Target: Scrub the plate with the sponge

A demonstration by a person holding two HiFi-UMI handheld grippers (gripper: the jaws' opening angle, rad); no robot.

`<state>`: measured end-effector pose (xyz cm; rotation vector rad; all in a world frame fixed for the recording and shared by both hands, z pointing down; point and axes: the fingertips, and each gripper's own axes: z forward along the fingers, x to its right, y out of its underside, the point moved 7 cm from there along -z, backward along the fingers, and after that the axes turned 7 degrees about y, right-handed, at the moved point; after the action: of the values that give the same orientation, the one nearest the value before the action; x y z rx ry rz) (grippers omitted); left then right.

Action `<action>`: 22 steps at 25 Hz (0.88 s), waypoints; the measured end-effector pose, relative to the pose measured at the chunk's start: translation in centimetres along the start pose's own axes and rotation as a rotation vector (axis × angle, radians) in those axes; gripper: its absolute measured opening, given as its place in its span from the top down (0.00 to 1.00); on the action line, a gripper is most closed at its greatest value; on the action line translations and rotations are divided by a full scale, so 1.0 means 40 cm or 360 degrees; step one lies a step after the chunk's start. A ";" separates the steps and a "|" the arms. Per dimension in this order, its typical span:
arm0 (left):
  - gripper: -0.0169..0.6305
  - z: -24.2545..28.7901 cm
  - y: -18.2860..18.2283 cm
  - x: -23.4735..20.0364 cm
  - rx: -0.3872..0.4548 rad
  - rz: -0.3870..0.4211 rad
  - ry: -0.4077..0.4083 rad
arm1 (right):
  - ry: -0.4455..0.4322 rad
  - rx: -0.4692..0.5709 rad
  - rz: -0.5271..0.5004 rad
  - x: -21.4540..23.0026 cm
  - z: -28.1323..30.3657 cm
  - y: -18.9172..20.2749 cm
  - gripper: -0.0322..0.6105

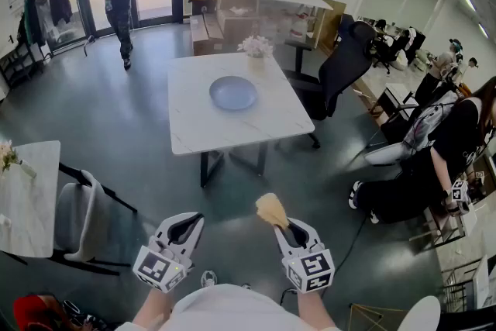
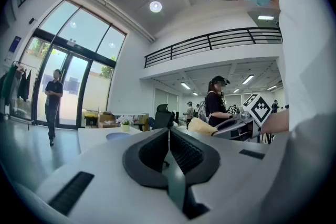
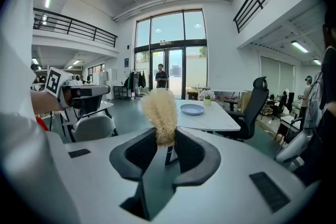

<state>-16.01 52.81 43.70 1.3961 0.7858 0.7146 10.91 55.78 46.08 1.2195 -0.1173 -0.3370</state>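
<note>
A pale blue plate [image 1: 232, 93] lies in the middle of a white marble-topped table [image 1: 194, 128], some way ahead of me; the same plate [image 3: 192, 109] shows in the right gripper view and the plate [image 2: 118, 136] faintly in the left gripper view. My right gripper [image 1: 285, 222] is shut on a tan, fibrous sponge [image 1: 272, 209], which sticks up from its jaws as a fuzzy tuft, the sponge [image 3: 160, 114]. My left gripper [image 1: 186, 225] is shut with nothing in it, its jaws meeting edge to edge [image 2: 169, 140]. Both grippers hang low, well short of the table.
A small flower pot [image 1: 256, 47] stands at the table's far edge. A black office chair [image 1: 341, 66] sits to the table's right, a white chair [image 1: 77, 217] and second table [image 1: 27, 198] at my left. A person [image 1: 118, 0] walks near the glass doors; seated people [image 1: 434, 159] are at right.
</note>
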 end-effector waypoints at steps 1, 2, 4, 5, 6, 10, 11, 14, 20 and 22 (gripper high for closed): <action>0.92 -0.005 0.001 -0.006 -0.0001 -0.0004 0.0003 | 0.0006 0.0000 0.0002 -0.006 0.003 -0.001 0.77; 0.92 -0.010 0.002 -0.013 -0.0001 -0.0007 0.0006 | 0.0010 0.0001 0.0003 -0.012 0.007 -0.002 0.77; 0.92 -0.019 0.006 -0.028 -0.0001 -0.0014 0.0012 | 0.0014 0.0011 0.0012 -0.023 0.016 -0.007 0.77; 0.92 -0.023 0.008 -0.038 -0.0002 -0.0018 0.0015 | 0.0014 0.0021 0.0022 -0.029 0.022 -0.011 0.76; 0.92 -0.027 0.009 -0.048 -0.0002 -0.0023 0.0017 | 0.0017 0.0033 0.0035 -0.033 0.027 -0.016 0.76; 0.92 -0.035 0.008 -0.087 0.0016 -0.0031 0.0040 | 0.0060 0.0052 0.0065 -0.052 0.046 -0.029 0.76; 0.92 -0.039 0.011 -0.097 0.0018 -0.0033 0.0050 | 0.0071 0.0053 0.0074 -0.058 0.051 -0.031 0.76; 0.92 -0.046 0.020 -0.125 0.0014 -0.0038 0.0079 | 0.0092 0.0059 0.0114 -0.076 0.068 -0.032 0.76; 0.92 -0.050 0.033 -0.182 0.0016 -0.0076 0.0073 | 0.0102 0.0027 0.0174 -0.087 0.101 -0.025 0.76; 0.92 -0.042 0.038 -0.199 0.0004 -0.0071 0.0068 | 0.0110 0.0020 0.0191 -0.075 0.119 -0.024 0.76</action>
<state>-21.86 47.30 45.65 1.3652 0.8490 0.7112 6.61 52.15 47.10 1.2293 -0.1329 -0.1895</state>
